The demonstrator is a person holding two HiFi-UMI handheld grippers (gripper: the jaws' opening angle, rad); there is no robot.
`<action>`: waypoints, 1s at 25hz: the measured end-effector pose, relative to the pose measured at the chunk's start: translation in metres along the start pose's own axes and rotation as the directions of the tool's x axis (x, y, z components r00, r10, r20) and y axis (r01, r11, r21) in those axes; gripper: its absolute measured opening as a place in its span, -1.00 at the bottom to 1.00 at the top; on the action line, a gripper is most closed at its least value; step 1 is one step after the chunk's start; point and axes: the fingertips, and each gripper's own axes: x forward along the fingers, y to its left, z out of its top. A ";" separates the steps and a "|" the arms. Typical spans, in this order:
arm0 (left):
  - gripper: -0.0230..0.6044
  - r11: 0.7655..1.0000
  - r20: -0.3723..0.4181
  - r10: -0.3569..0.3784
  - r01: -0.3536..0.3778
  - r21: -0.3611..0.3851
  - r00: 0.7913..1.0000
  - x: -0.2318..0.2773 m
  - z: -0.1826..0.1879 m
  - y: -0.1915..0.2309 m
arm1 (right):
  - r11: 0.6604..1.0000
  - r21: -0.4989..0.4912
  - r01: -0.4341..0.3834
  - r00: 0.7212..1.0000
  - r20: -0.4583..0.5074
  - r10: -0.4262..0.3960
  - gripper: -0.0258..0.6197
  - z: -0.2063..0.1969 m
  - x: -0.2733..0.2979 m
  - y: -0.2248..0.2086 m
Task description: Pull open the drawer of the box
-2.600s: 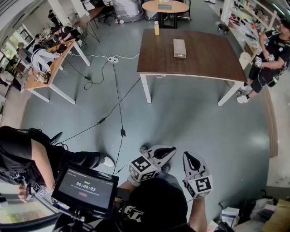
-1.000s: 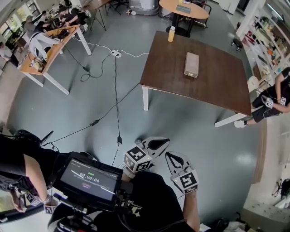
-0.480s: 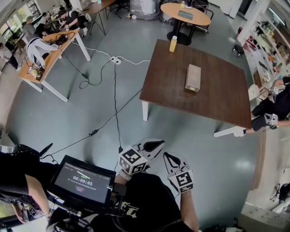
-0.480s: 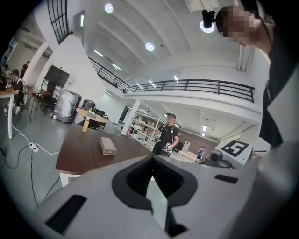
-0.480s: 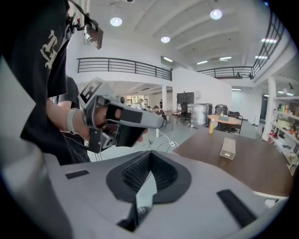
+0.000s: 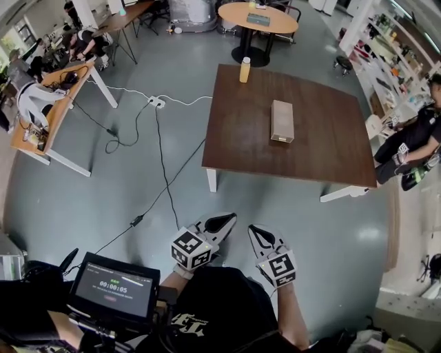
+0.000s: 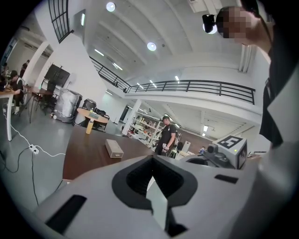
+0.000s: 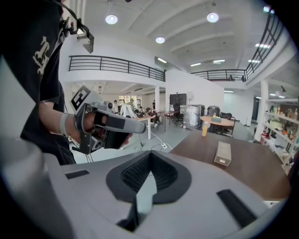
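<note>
The box (image 6: 282,120) is a pale oblong lying on the brown table (image 6: 241,148); its short end faces me. It also shows small in the left gripper view (image 7: 114,148) and the right gripper view (image 8: 223,153). Both grippers are held over the grey floor, well short of the table's near edge. My left gripper (image 6: 222,221) and right gripper (image 6: 258,231) are shut with nothing between the jaws. In each gripper's own view, left (image 7: 152,158) and right (image 8: 150,154), the tips meet. The left gripper (image 8: 138,127) is seen from the right one.
A yellow bottle (image 6: 244,69) stands at the table's far edge. Cables and a power strip (image 6: 158,102) cross the floor on the left. A person (image 6: 419,145) stands by the table's right side. A round table (image 6: 256,17) is behind, desks (image 6: 52,103) at left, a monitor (image 6: 114,286) below.
Both grippers have been carried forward across the floor, staying shut. The table and box now sit nearer and more square in the head view. The person at right has shifted.
</note>
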 end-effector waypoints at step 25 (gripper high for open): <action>-0.91 0.994 0.000 0.084 -0.084 -0.072 0.996 -0.056 0.003 0.091 | 0.992 0.036 0.120 0.993 -0.013 -0.119 -0.97 0.022 0.075 -0.025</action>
